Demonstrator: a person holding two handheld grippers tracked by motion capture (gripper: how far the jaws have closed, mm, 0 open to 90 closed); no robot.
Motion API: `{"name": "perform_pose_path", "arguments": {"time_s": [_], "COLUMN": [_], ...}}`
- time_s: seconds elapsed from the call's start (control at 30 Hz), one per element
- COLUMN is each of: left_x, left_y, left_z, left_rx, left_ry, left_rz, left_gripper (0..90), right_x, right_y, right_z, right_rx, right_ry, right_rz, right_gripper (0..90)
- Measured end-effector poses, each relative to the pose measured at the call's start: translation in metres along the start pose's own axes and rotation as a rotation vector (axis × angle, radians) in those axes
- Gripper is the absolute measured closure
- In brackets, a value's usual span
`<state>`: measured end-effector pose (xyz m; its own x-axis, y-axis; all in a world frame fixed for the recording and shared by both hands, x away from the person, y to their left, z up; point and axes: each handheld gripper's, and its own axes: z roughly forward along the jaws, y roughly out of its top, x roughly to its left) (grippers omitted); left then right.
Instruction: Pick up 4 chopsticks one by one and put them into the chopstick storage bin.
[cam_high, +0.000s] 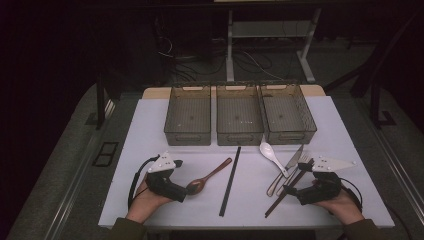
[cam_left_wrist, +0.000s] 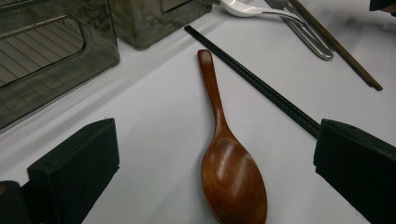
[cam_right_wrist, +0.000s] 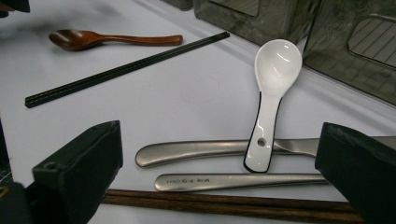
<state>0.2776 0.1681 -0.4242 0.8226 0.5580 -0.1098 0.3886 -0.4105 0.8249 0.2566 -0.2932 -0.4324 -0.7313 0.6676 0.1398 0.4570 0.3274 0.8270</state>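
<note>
High view: both tongs wide, holding nothing; left tongs (cam_high: 186, 192) at wooden spoon (cam_high: 210, 176), right tongs (cam_high: 290, 190) beside brown chopsticks (cam_high: 287, 189).

This looks like a lab or test room set up for recording, not a home. The worktop (cam_high: 150, 200) is a plain white board laid over a wooden top, standing in a dark room. Behind it, loose cables (cam_high: 185, 62) lie tangled on a grey floor (cam_high: 65, 150) beside the white metal legs of another desk (cam_high: 231, 45). Dark frame posts (cam_high: 101, 100) stand at the sides. On the board, three identical grey bins (cam_high: 239, 120) sit in a neat row, with cutlery (cam_high: 287, 167) laid out in front like test pieces.
</note>
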Motion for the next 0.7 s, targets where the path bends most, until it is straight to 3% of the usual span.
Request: {"name": "perform_pose_path", "arguments": {"time_s": [0.4,0.7], "left_x": [-0.0031,-0.0046], "left_y": [0.0038,0.0058], "left_z": [0.0043,0.0053], "left_rx": [0.011,0.023], "left_ry": [-0.004,0.017], "left_rz": [0.005,0.003], "left_gripper": [0.0,0.0], "right_x": [-0.0022,-0.0014], "right_y": [-0.0009,0.0004], "right_z": [-0.0026,-0.0026], "right_rx": [-0.017,-0.02], "right_ry": [0.007,0.007], "right_rz": [0.017,0.022], "right_gripper": [0.6,0.6]}}
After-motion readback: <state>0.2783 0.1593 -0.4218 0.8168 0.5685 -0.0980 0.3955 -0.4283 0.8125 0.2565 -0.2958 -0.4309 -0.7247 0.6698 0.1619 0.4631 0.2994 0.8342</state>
